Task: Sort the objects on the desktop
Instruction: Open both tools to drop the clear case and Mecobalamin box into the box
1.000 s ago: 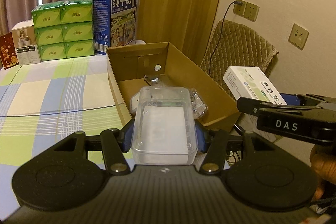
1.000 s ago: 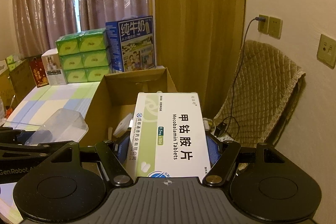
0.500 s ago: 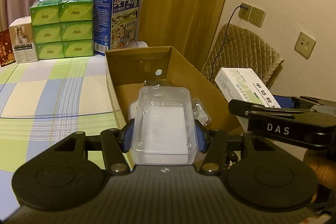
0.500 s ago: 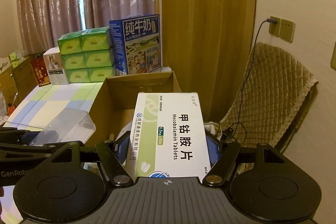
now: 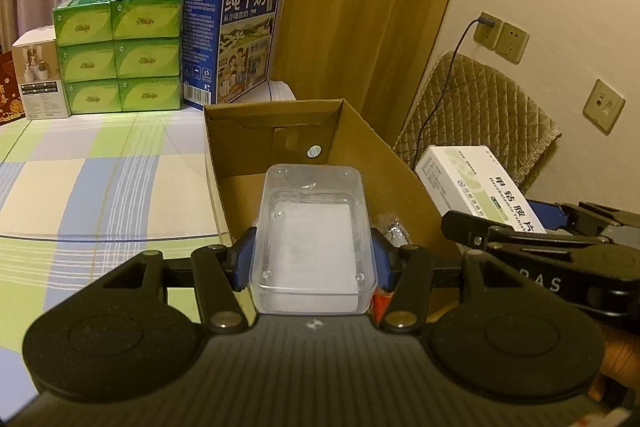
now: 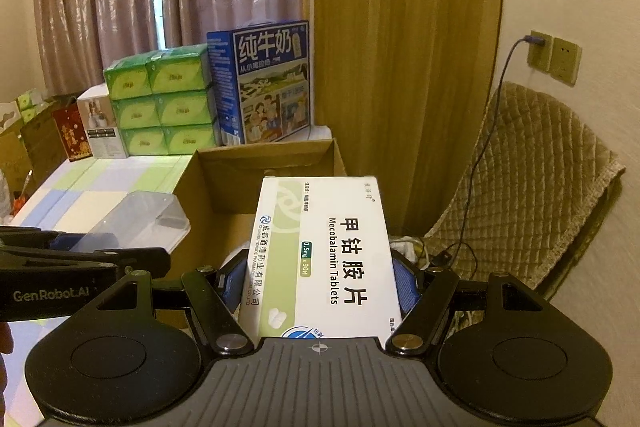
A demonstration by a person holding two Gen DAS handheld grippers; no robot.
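Observation:
My left gripper [image 5: 310, 259] is shut on a clear plastic box [image 5: 312, 239], its blue pads pressed to both long sides. It hangs over the near end of an open cardboard box [image 5: 360, 143] at the table's right edge. The right gripper [image 6: 320, 283] is shut on a white and green medicine box [image 6: 320, 251], held above the cardboard box [image 6: 224, 183]. In the left wrist view the medicine box [image 5: 476, 187] and right gripper [image 5: 532, 227] sit at the right. The right wrist view shows the clear box [image 6: 136, 223] and left gripper [image 6: 80, 259] at the left.
A checked tablecloth [image 5: 100, 179] covers the table. Stacked green tissue packs [image 5: 118, 51], a blue milk carton [image 5: 236, 39] and a white box [image 5: 38, 71] line its far edge. A quilted chair [image 6: 528, 187] and a plugged cable [image 6: 480, 167] stand at the right by the wall. Small packets [image 5: 394, 231] lie inside the cardboard box.
Both grippers have moved level, further over the cardboard box, each keeping its hold. The box and the far items look nearer in both views.

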